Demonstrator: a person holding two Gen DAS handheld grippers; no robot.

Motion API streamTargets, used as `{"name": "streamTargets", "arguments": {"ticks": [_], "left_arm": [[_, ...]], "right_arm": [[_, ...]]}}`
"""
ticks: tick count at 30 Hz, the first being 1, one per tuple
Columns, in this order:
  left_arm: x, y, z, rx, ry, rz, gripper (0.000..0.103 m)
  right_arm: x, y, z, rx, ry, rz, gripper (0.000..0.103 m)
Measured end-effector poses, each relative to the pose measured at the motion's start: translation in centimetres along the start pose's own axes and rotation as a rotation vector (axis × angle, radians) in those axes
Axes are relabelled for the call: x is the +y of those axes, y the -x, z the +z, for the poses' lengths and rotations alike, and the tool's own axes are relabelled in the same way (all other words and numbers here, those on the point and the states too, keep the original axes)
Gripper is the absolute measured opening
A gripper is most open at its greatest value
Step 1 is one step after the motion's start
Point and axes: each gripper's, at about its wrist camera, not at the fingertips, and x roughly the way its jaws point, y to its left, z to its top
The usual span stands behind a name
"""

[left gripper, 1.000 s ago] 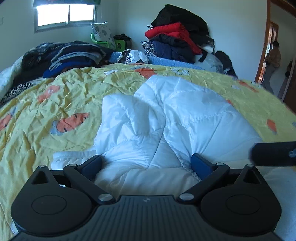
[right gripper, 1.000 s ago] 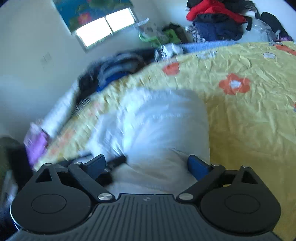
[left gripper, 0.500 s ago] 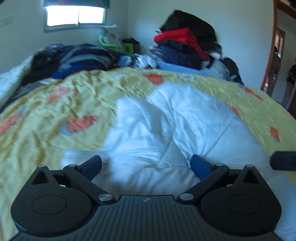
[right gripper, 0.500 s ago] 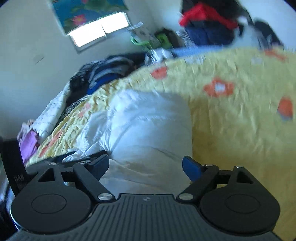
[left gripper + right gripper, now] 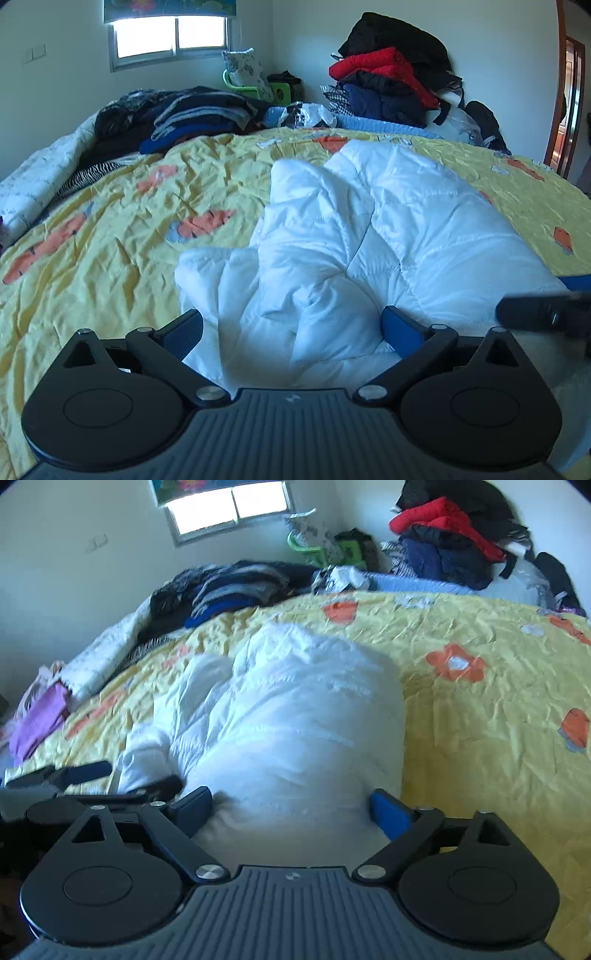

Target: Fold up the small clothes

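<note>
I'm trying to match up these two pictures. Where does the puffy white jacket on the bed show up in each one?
Left wrist view: the white jacket fills the centre and right, rumpled, running down between the open jaws.
Right wrist view: the white jacket sits centre, a rounded mound reaching down between the open jaws.
Shared landmark: the red garment on the clothes pile by the far wall, upper right in both.

Daylight is pouring in through a window (image 5: 171, 37) set high in the pale wall (image 5: 55, 92), with a colourful blind (image 5: 170, 5) rolled up above it. A yellow bedspread (image 5: 110, 229) with orange flowers is covering the whole bed. Piles of dark clothes (image 5: 192, 110) are sitting at the far edge, a taller heap (image 5: 391, 77) is leaning in the corner, and a wooden doorframe (image 5: 563, 92) is showing at right.
</note>
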Motion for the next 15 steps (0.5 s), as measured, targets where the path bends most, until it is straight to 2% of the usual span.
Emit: {"name": "streamTargets", "arguments": {"ticks": [3,8,15], "left_arm": [[0.1,-0.5,-0.4,0.012,0.007,-0.010,0.103],[0.3,-0.9,-1.1,0.009,0.015,-0.022,0.103],[0.4,-0.5,-1.0,0.014,0.024,-0.019,0.103]], "right_arm": [[0.7,-1.0,-0.7,0.008,0.046,-0.020,0.102],[0.4,-1.4,-1.2,0.015,0.027,-0.019,0.102],[0.0,1.1,-0.6,-0.042,-0.004,-0.026,0.099]]}}
